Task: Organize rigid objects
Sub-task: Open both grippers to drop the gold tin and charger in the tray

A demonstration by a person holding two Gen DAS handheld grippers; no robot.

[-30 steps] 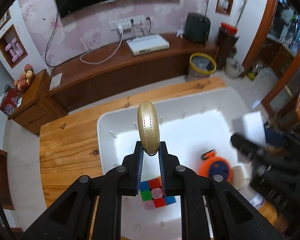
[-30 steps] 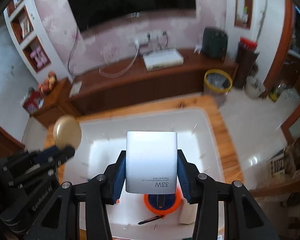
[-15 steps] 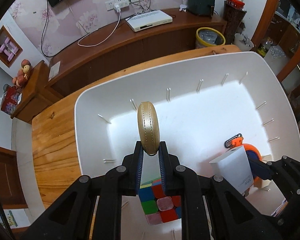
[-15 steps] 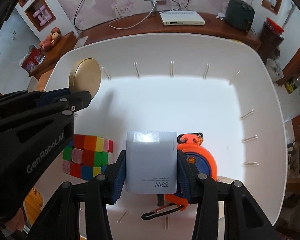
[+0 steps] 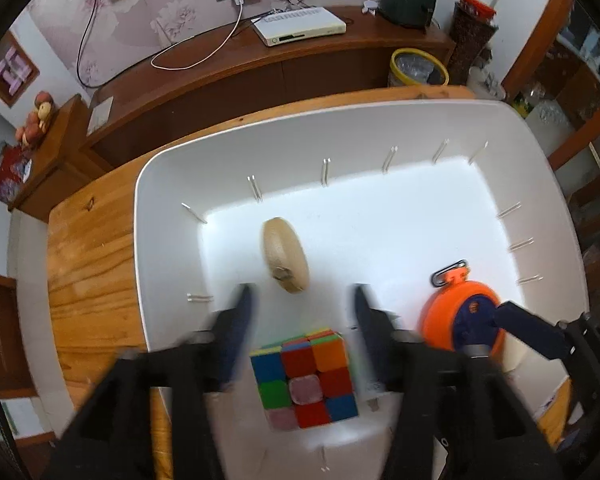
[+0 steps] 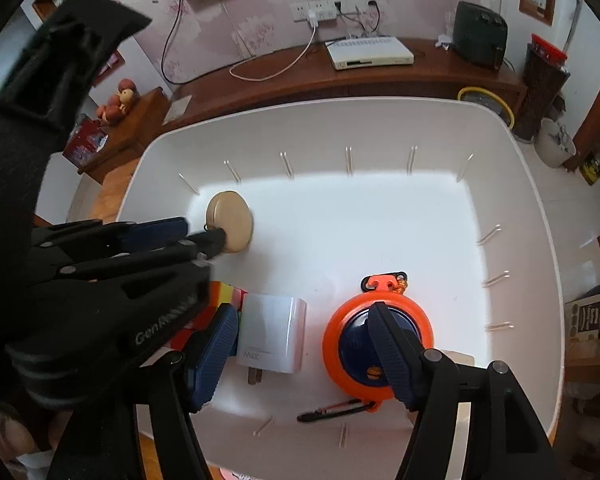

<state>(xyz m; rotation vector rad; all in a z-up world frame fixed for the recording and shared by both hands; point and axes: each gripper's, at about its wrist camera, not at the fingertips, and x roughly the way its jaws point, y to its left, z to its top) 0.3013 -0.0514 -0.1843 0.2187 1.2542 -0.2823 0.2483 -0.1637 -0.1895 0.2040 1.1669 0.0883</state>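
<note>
In the left wrist view, our left gripper [image 5: 300, 300] is opening, its blurred fingers [image 5: 236, 320] spread wide with nothing pressed between them. The gold round case [image 5: 286, 254] sits just beyond the fingertips on the floor of the white bin [image 5: 172, 200], free of both pads. The puzzle cube [image 5: 306, 376] lies below, between the fingers, and the orange reel [image 5: 456, 312] lies off to the right. The bin rests on the wooden counter [image 5: 88, 248].

In the right wrist view, our right gripper [image 6: 304, 340] is opening too. The white charger [image 6: 274, 330] lies between its fingers (against the left pad or just beside it, we cannot tell), clear of the right finger [image 6: 392, 356], which overlaps the reel [image 6: 340, 332].
</note>
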